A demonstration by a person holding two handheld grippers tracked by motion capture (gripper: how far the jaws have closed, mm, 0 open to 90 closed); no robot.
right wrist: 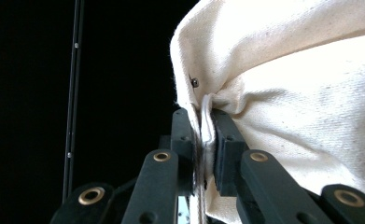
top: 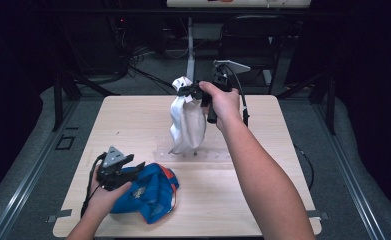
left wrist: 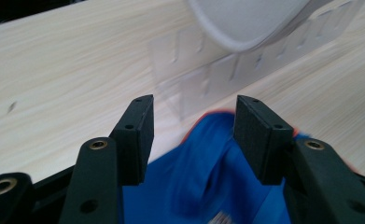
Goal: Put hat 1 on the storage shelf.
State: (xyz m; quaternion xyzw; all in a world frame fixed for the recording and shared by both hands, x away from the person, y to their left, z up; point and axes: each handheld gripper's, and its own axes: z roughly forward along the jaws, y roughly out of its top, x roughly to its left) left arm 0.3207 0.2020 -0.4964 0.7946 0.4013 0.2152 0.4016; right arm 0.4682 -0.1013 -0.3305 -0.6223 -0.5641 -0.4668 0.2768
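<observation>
So right now I've got the right tongs (top: 189, 91) clamped tight on the top edge of the cream-white canvas drawstring bag (top: 187, 122). In the right gripper view you can see the jaws pinched together on a fold of the bag's fabric (right wrist: 283, 93) right by the cord and a small metal eyelet (right wrist: 194, 82). The bag hangs down from that grip, lifted above the far middle of the light wooden desk (top: 133, 125), with its bottom end reaching down to the clear plastic slotted rack (top: 203, 154) that lies flat on the desk. Can't tell if it's actually touching the rack or just hovering over it.

The left tongs (top: 133, 170) are down at the near left, jaws apart and holding nothing, sitting over the crumpled blue cloth bag with orange trim (top: 150, 192). In the left gripper view the open pads (left wrist: 133, 135) frame the blue fabric (left wrist: 203, 163) with the rack (left wrist: 208, 74) just beyond.

My read: this is the lift-and-hold step on the white bag while the other hand gets ready for the blue one. Next move probably calls for closing the left tongs on a bunched edge of the blue cloth, keeping the right grip steady so the cord fold doesn't slip out.
</observation>
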